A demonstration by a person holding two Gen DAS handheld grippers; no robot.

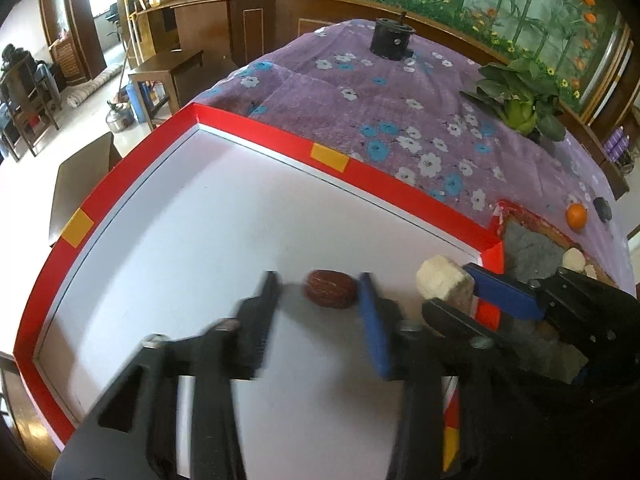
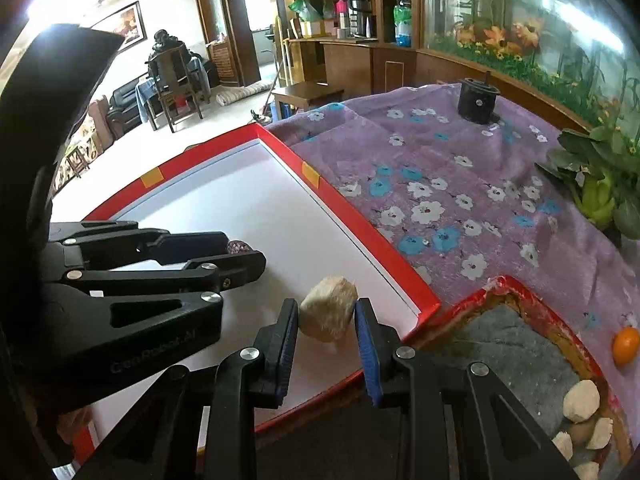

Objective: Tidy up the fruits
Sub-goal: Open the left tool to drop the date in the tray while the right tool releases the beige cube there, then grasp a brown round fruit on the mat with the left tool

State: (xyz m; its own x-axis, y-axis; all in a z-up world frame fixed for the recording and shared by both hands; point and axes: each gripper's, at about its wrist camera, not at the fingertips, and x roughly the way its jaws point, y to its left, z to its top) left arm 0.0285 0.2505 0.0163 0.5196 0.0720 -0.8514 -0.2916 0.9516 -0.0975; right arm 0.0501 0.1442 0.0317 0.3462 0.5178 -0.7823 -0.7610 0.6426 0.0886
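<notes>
Left gripper [image 1: 320,286] jaws spread over the white floor of the red-rimmed tray [image 1: 280,142], a brown wrinkled date [image 1: 331,289] lying loose between them, pads not pressing it. Right gripper [image 2: 326,314] pinches a pale peeled fruit chunk [image 2: 329,314] above the tray's near corner. More pale chunks [image 2: 582,402] sit in the grey-lined red box [image 2: 532,304] beside the tray. An orange [image 2: 625,345] lies on the purple floral cloth [image 2: 440,152].

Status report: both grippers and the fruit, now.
Left gripper open, jaws astride red date on white tray. Right gripper shut on pale chunk over tray. Nothing in the way.
</notes>
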